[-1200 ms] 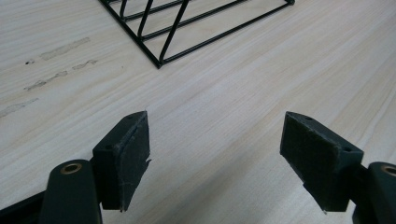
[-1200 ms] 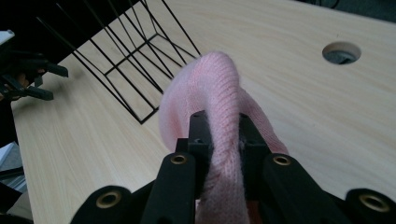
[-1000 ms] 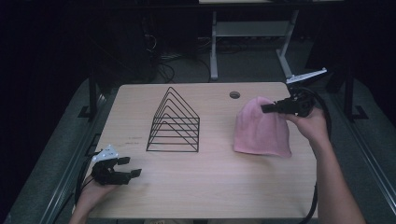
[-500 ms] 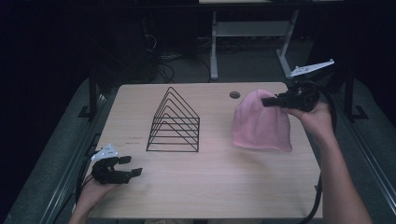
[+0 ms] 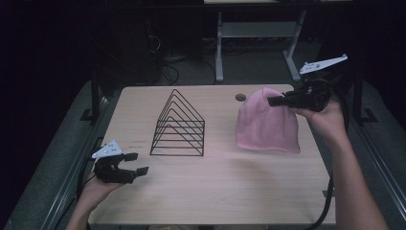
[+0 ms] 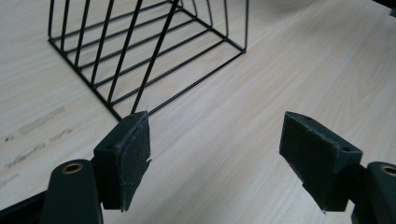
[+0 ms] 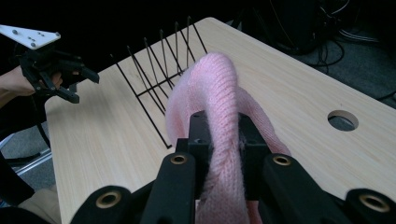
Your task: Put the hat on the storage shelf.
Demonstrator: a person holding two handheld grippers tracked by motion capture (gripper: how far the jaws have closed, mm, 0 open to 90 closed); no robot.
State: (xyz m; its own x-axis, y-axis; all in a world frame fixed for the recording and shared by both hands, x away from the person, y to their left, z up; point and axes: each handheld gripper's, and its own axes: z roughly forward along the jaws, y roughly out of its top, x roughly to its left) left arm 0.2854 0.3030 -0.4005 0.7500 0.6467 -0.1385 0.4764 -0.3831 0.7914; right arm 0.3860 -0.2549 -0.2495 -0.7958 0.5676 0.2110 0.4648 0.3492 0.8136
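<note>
Lifted higher since earlier frame: pink knit hat (image 5: 267,125), top pinched in clenched right gripper (image 5: 274,101), hem near table (image 5: 215,191) right of wire rack (image 5: 178,125). Left gripper (image 5: 135,163) released, empty. Fabric looks soft, light, floppy; grip fold.

High view overlooks the table (image 5: 210,191); claw views (close, low) share its wire rack (image 5: 178,125).

pink knit beanie (image 5: 267,125) | pinched at top | hanging, hem on table
</note>
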